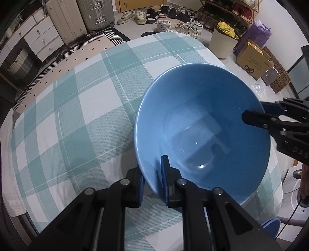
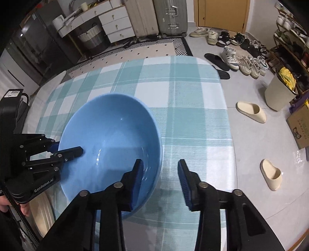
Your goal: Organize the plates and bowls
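our left gripper fills the near edge of the left wrist view, its blue pads pinched tight on the near rim of the blue bowl, one finger outside the wall and one inside. we hold the bowl tilted, its mouth facing the camera, above the teal and white checked tablecloth that spreads out ahead and to the left of this gripper. beyond the far edge of the cloth we see a patterned rug, two suitcases and a row of shoes on the floor. to the right of the bowl a pale bin and a cardboard box stand on the floor. a blue rim shows at the lower right, too little of it for us to name.

in the right wrist view, our left gripper enters from the left, closed on the bowl's rim, with fingers of a hand behind it. our right gripper sits at the near edge, its jaws partly apart and straddling the bowl's right-hand rim: the left finger is inside the bowl, the right finger outside over the cloth, with a clear gap between that pad and the wall. whether the inner pad touches the wall we cannot tell. to the right of this gripper two cream slippers lie on the grey floor.
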Tool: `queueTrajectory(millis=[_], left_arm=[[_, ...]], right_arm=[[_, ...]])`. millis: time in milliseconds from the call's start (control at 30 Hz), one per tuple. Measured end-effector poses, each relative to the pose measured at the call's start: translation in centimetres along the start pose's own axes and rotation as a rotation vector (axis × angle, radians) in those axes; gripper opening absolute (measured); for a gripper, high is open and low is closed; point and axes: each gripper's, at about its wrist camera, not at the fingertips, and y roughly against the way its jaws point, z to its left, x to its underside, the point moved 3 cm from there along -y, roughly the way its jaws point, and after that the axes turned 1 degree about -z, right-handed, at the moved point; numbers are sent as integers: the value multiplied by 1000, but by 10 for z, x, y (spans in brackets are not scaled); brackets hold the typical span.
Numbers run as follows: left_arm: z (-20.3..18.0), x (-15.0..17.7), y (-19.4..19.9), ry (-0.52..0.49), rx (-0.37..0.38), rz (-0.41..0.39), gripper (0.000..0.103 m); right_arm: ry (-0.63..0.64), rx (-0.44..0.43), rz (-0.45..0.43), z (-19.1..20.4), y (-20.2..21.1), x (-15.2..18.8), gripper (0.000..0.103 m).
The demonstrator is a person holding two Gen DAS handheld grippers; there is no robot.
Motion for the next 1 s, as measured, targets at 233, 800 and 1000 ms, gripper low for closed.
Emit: queueTrajectory(millis=[233, 800, 1000], left_arm=[[5, 6, 2, 6, 9, -5, 14], [7, 17, 13, 40, 44, 3, 13], [7, 19, 17, 61, 62, 2, 13]], right_arm=[[33, 37, 33, 14, -11, 2, 19], [46, 57, -4, 26, 5, 6, 9], [31, 50, 11, 25, 10, 13, 9]])
